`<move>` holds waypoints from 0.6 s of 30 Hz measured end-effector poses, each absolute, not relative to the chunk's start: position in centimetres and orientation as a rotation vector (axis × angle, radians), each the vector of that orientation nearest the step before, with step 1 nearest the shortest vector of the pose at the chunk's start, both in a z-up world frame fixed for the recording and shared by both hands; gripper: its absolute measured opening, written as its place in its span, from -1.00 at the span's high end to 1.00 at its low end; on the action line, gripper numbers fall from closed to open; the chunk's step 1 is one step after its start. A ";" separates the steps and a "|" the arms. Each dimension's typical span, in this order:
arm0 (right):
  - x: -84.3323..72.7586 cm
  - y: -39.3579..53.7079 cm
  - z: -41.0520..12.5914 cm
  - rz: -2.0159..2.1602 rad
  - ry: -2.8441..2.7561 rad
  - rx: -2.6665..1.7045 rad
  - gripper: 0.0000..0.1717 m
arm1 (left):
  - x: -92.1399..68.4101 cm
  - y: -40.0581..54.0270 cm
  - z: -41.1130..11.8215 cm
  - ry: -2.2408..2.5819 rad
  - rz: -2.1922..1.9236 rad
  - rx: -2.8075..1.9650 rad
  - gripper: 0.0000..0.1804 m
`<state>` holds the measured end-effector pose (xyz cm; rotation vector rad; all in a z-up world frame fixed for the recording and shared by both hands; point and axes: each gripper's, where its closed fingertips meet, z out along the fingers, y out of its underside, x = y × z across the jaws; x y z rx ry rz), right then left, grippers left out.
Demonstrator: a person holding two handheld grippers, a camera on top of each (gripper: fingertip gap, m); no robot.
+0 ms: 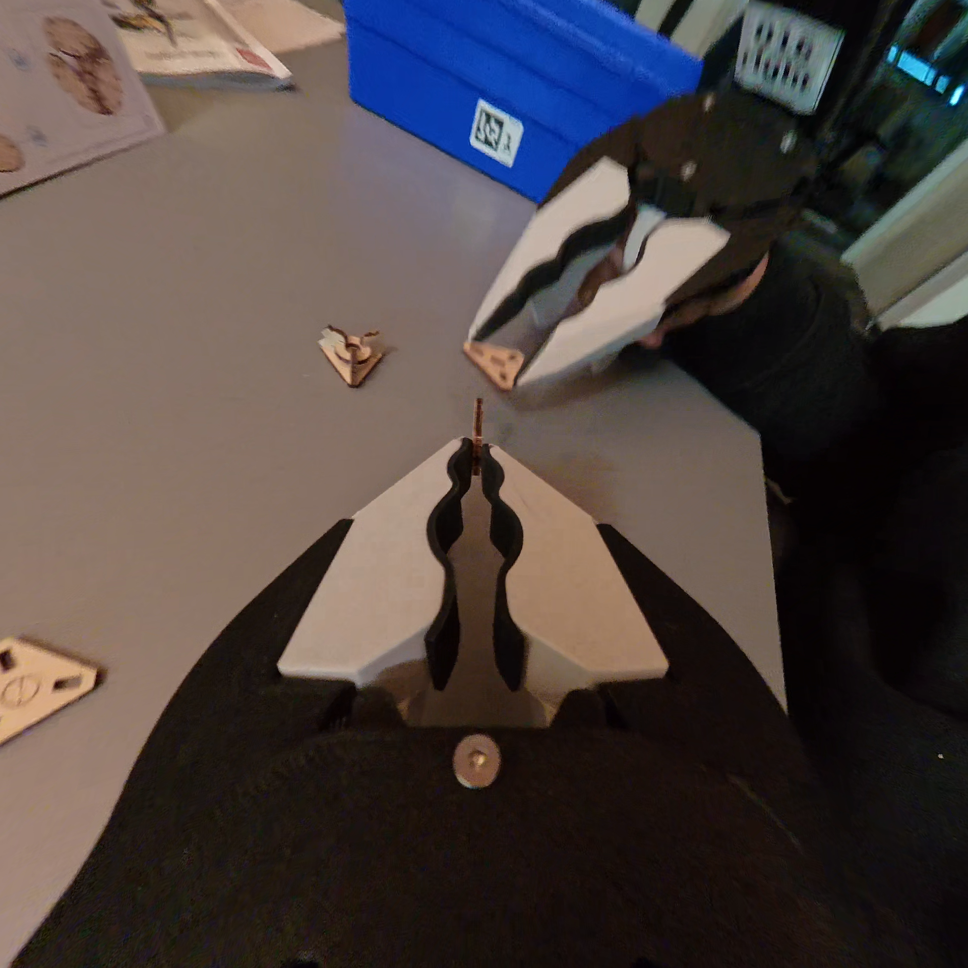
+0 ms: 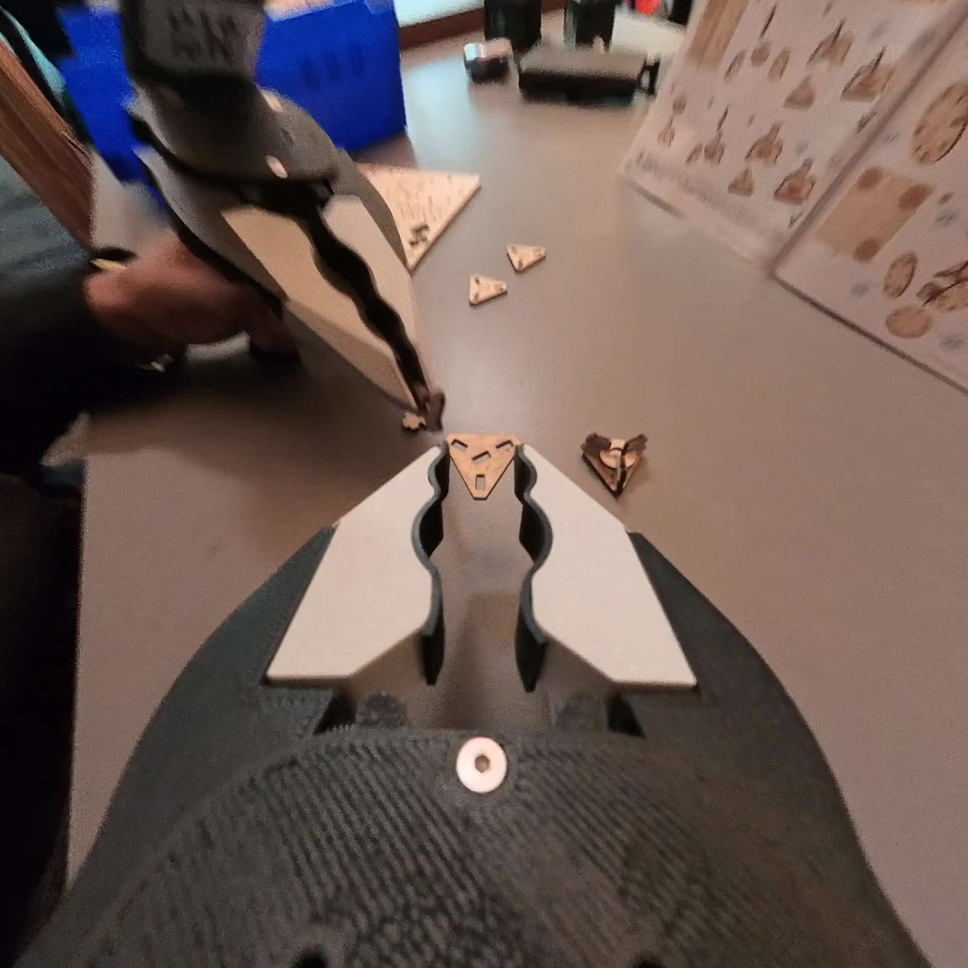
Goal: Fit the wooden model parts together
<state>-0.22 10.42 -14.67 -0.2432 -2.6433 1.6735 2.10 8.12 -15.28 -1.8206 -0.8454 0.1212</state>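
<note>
My left jaws [image 1: 475, 445] are pinching a thin wooden piece [image 1: 477, 419] edge-on, both black pads pressed against it, its end sticking out past the tips above the grey surface [image 1: 209, 366]. In the right wrist view that same piece [image 2: 430, 407] is showing dark and blurred at the tips of the left jaws [image 2: 419, 398], with a small pale wooden bit [image 2: 414, 420] lying on the surface just beside it.

My right jaws [image 2: 482, 453] are standing apart around a flat wooden triangle [image 2: 482, 466] with slots cut in it. It is lying between the tips, its corners close to the pads; I cannot tell whether the pads are pressing on it. In the left wrist view the triangle [image 1: 495, 364] is peeking out from under the right jaws [image 1: 497, 356], which are tilting down to the surface.

Just right of the triangle, a triangular piece with upright parts fitted in [image 2: 614, 463] is sitting on the surface; it is also showing in the left wrist view [image 1: 352, 356]. Farther off, two small triangles [image 2: 487, 289] [image 2: 525, 256] and a pale cut-out sheet [image 2: 435, 204] are lying. Another slotted triangle [image 1: 36, 686] is lying at the near left of the left jaws. A blue bin [image 1: 497, 89] is standing beyond, and printed sheets [image 2: 838, 183] are spread along the side.
</note>
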 end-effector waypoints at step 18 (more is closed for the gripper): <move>1.3 10.4 -15.5 1.680 -2.733 -0.231 0.73 | 2.4 9.9 -18.9 -0.818 0.196 -2.123 1.00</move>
